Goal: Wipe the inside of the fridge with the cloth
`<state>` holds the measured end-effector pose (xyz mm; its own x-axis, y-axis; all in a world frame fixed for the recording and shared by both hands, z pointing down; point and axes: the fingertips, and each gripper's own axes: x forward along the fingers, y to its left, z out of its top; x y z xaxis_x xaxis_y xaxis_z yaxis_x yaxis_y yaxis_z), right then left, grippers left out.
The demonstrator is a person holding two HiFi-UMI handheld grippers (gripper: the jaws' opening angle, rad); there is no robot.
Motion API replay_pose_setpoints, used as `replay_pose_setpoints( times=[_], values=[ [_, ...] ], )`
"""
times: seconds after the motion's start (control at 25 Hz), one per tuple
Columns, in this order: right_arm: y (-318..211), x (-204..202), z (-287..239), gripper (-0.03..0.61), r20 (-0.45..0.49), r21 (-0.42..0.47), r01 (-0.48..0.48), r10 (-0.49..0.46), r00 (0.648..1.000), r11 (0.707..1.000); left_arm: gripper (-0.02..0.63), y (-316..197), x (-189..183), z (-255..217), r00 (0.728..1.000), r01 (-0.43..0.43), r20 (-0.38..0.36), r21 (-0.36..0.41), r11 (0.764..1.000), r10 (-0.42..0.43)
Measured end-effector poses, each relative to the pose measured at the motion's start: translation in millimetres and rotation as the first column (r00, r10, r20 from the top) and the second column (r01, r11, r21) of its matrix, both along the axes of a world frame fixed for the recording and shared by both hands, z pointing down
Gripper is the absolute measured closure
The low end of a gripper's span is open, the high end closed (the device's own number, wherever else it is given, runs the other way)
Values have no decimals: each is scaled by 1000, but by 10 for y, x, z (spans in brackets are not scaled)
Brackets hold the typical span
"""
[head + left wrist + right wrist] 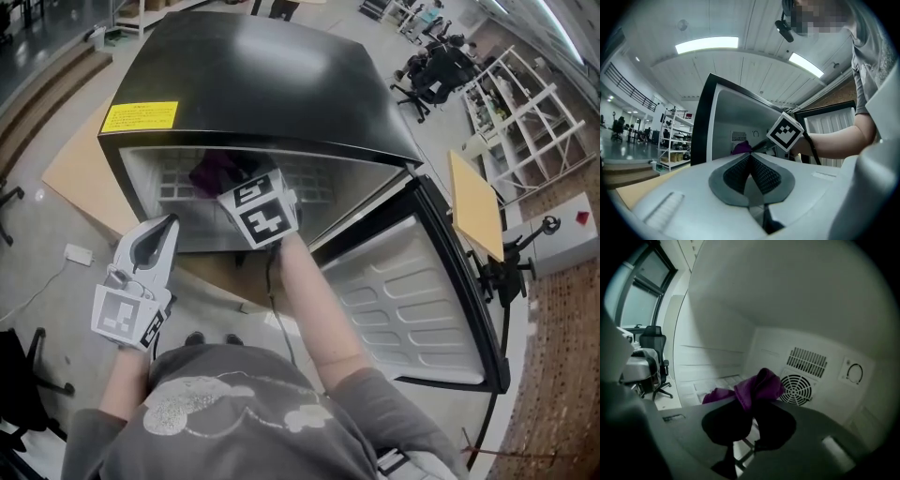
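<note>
Grey workshop floor, white shelving (pixel 518 103) off to the right, pale wooden board (pixel 75 173) under a black fridge (pixel 253 75). Fridge door (pixel 412 300) open wide to the right, yellow label (pixel 141 116) on the upper front edge.

Right gripper (pixel 228 180) inside the white cavity, its marker cube (pixel 261 214) at the opening, forearm stretched out behind it. Jaws clamped on the purple cloth (pixel 757 385), which is bunched above the dark pads (pixel 724 423) in the right gripper view, with one fold trailing to the left. Cloth well inside the fridge, in front of the back wall; whether touching any inner surface, cannot tell. On that back wall: round fan grille (pixel 799 389), slotted vent (pixel 808 359) above it, dial (pixel 854 373) further right.

Left gripper (pixel 167 225) outside the fridge, low at the front left of the opening. Jaws pressed together with nothing between, mesh pads (pixel 764 176) meeting along one line. Points towards the open cavity, with cloth and marker cube showing beyond its tips in the left gripper view.
</note>
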<state>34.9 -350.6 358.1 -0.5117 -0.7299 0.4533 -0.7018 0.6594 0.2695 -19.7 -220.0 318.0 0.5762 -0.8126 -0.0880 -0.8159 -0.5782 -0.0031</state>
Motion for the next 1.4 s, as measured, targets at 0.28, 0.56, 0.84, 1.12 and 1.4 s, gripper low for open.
replay_pose_setpoints(
  times=[0.28,0.56,0.84,1.12,1.4],
  values=[
    [-61,586,-6,536,-36,22,-166,166,985,986,595,-31,173,-26,998,-58,4,7,998,58],
    [-93,1081,-11,537,-131,76,-320,328,936,944,595,-42,379,4,991,-136,17,-3,991,136],
    [-71,1548,-11,537,-97,76,-482,488,868,873,595,-97,462,27,983,-184,19,-13,983,184],
    [-154,1666,-434,535,201,164,-606,576,793,778,595,-147,494,51,977,-215,10,-24,976,215],
    [-154,1936,-586,535,307,180,-717,655,691,673,595,-164,521,55,972,-234,6,-29,972,234]
  ],
)
